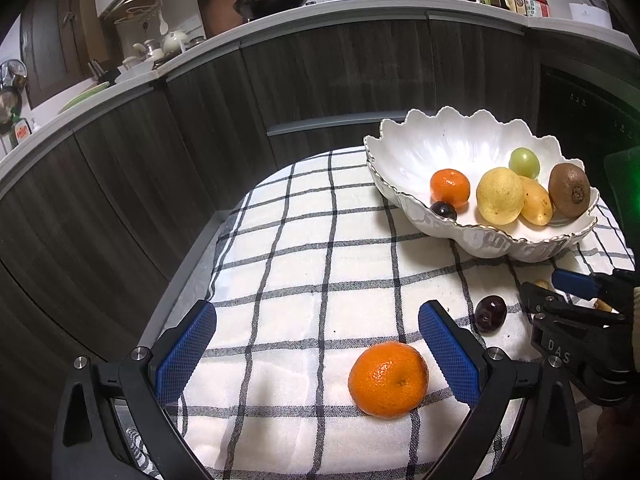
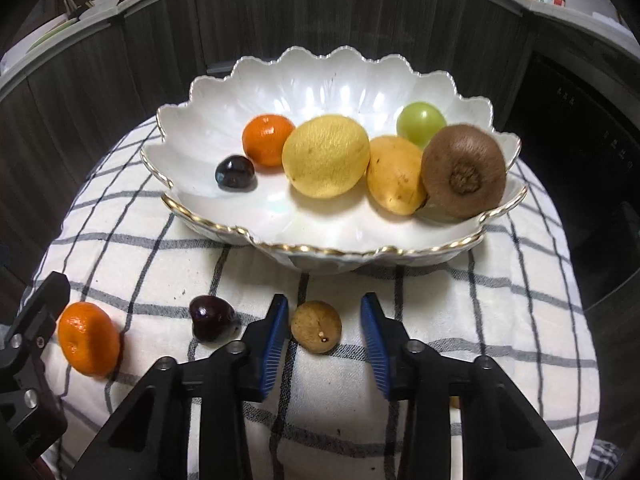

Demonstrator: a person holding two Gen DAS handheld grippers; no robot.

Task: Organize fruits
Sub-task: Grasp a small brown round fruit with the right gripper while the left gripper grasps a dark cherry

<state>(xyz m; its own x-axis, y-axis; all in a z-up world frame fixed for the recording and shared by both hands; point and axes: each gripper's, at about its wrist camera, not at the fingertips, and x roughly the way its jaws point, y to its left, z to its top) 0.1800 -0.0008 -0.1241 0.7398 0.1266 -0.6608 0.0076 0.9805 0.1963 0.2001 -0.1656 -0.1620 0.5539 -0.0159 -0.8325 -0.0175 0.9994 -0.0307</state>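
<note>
"DAS" is printed on the right gripper (image 2: 324, 338); bottle labels are too blurred to read. Its jaws stand narrowly around a small brown fruit (image 2: 316, 326), perhaps not touching. The left gripper (image 1: 318, 354) gapes wide beside a tangerine (image 1: 388, 378) on the cloth (image 1: 300, 248).

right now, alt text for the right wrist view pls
The right gripper brackets a small brown longan-like fruit on a checked cloth, pads not touching it. Behind stands a scalloped white bowl holding a lemon, kiwi and other fruit; a tangerine and dark cherry lie left.
</note>
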